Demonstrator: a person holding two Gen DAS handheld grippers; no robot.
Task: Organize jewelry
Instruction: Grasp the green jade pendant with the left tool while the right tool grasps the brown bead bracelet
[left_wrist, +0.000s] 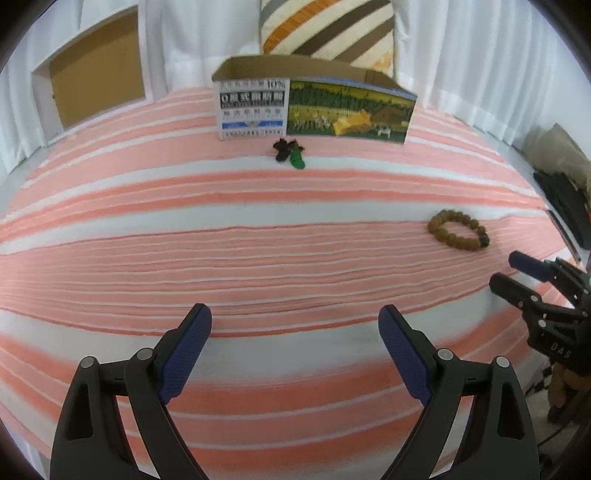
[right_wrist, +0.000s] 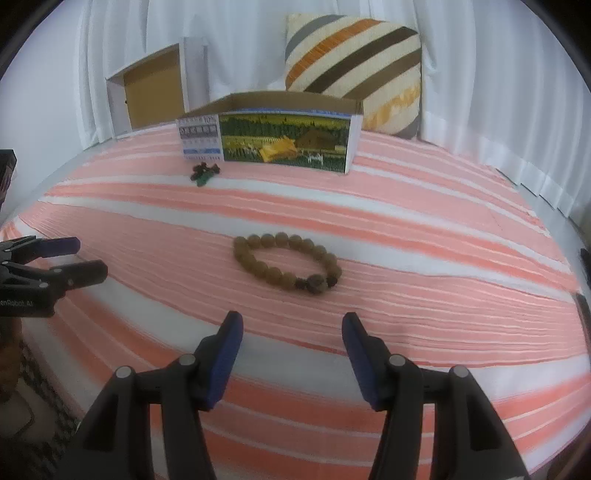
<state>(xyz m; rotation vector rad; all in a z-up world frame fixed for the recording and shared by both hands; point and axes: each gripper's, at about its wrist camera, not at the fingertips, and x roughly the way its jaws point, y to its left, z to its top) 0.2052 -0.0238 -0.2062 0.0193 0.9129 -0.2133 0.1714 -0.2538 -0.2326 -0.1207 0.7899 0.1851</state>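
Both grippers poised above the striped bedspread, nothing picked up yet.

The right gripper (right_wrist: 291, 354) points down at the brown bead bracelet (right_wrist: 287, 263), which lies flat just ahead of its parted, empty fingers, probably lined up as the first pick. The left gripper (left_wrist: 295, 354) hangs with its jaws spread wide and empty, facing the small green pendant on its dark cord (left_wrist: 291, 153), which rests well ahead, just in front of the open printed cardboard box (left_wrist: 314, 107). That box, standing open-topped near the striped cushion (right_wrist: 354, 70), looks like the intended home for both pieces.
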